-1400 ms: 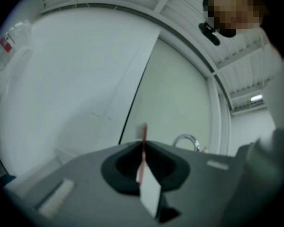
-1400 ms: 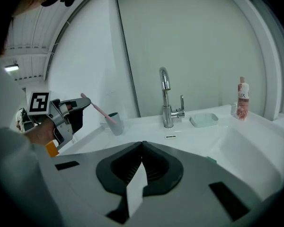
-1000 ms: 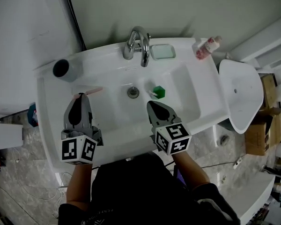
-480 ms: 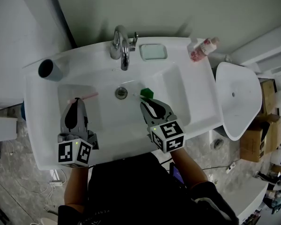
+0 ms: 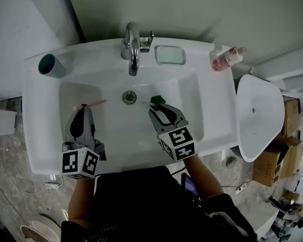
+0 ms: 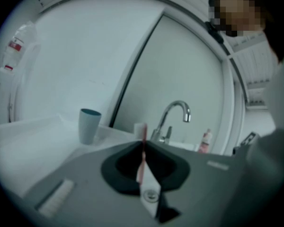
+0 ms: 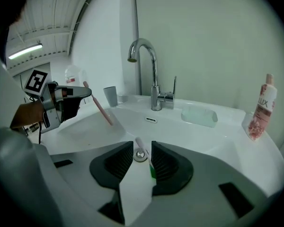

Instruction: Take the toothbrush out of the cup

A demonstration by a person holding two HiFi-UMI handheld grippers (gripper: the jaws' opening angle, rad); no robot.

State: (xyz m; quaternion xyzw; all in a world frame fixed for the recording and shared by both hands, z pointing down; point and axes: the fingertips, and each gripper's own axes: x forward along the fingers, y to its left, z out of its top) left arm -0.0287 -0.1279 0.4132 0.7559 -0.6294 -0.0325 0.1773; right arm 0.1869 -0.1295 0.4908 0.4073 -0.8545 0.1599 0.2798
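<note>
Left tongs (image 5: 84, 108) were clamped narrow on the pink toothbrush (image 5: 94, 103), which was out of the cup (image 5: 51, 65) and over the left of the sink (image 5: 116, 140). Right tongs (image 5: 163, 110) had just been opening and stood wide, with the green toothbrush (image 5: 155, 100) loose between them. Risk: the thin handle could pivot, slip and drop toward the drain (image 5: 130, 97). The faucet (image 5: 132, 49) crowded the far side; the near basin was open.

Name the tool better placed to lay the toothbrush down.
Left: the left tool is shut on the pink toothbrush. The right tool has just been opening; a green-and-white item sits loose between its jaws.
</note>
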